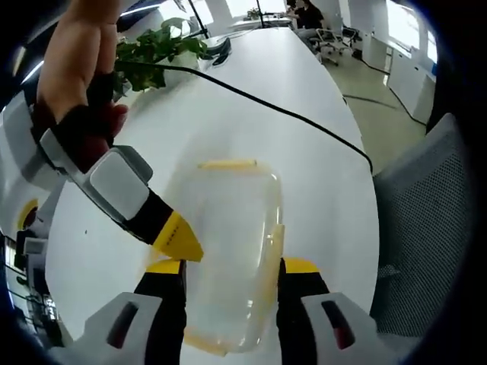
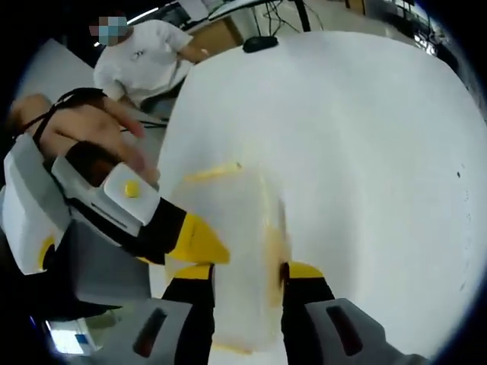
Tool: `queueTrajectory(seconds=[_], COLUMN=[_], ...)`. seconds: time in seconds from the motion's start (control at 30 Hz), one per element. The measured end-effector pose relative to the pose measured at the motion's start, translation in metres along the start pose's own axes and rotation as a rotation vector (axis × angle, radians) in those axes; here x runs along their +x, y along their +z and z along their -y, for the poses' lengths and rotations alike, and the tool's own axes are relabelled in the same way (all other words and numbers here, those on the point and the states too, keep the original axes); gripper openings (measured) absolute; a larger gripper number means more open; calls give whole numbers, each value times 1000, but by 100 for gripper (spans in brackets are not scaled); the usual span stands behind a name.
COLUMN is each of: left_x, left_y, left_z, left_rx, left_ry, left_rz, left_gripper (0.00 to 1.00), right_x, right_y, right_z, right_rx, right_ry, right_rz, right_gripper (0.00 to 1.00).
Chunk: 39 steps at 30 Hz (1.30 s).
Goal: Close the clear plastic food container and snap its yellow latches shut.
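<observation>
The clear plastic container point(image 1: 224, 251) lies lid-down-looking on the white table point(image 1: 304, 99), with yellow latches at its far end point(image 1: 228, 163) and right side point(image 1: 276, 242). My left gripper point(image 1: 232, 268) straddles its near end, jaws pressed to both long sides. The right gripper's yellow tip point(image 1: 179, 239) comes in from the upper left and touches the container's left edge. In the right gripper view the container point(image 2: 243, 251) sits between the right gripper point(image 2: 247, 274) jaws, which hug its sides; the left gripper's tip point(image 2: 199, 242) rests against its left side.
A black cable point(image 1: 289, 114) crosses the table beyond the container, with a leafy plant point(image 1: 156, 49) at the far left. A grey chair point(image 1: 426, 228) stands at the table's right edge. A person in white point(image 2: 144, 57) is behind the table.
</observation>
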<state>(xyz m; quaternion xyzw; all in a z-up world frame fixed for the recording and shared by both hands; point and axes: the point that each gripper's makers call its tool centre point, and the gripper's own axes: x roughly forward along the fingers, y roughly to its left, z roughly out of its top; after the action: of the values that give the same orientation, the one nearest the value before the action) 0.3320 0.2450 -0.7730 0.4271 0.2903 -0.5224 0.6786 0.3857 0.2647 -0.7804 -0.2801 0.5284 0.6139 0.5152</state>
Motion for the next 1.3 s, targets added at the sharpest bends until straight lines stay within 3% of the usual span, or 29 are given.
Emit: queueTrajectory(seconds=[0.2,0.4,0.6,0.9,1.3], left_x=[0,0,-1,-3,-4], left_y=[0,-2,-3,-3,-3], left_z=[1,1,-1,-1,-2], left_rx=[-1,-5,-4,-2,15], left_ry=[-6,-2,1,4,-4], left_rz=[2,-2,-5,3,10], left_gripper=[46,46,47,47,48], right_x=[6,0,-1,-1,-3], right_y=[-6,2,1,1,2], right_z=[-4,-4,-3,3,-5], right_rx=[10,5,19,27,4], right_ry=[3,8,-1,-12,-64], right_rz=[-17,-52,-12,-11,-7], right_gripper=[29,31,33,33,34])
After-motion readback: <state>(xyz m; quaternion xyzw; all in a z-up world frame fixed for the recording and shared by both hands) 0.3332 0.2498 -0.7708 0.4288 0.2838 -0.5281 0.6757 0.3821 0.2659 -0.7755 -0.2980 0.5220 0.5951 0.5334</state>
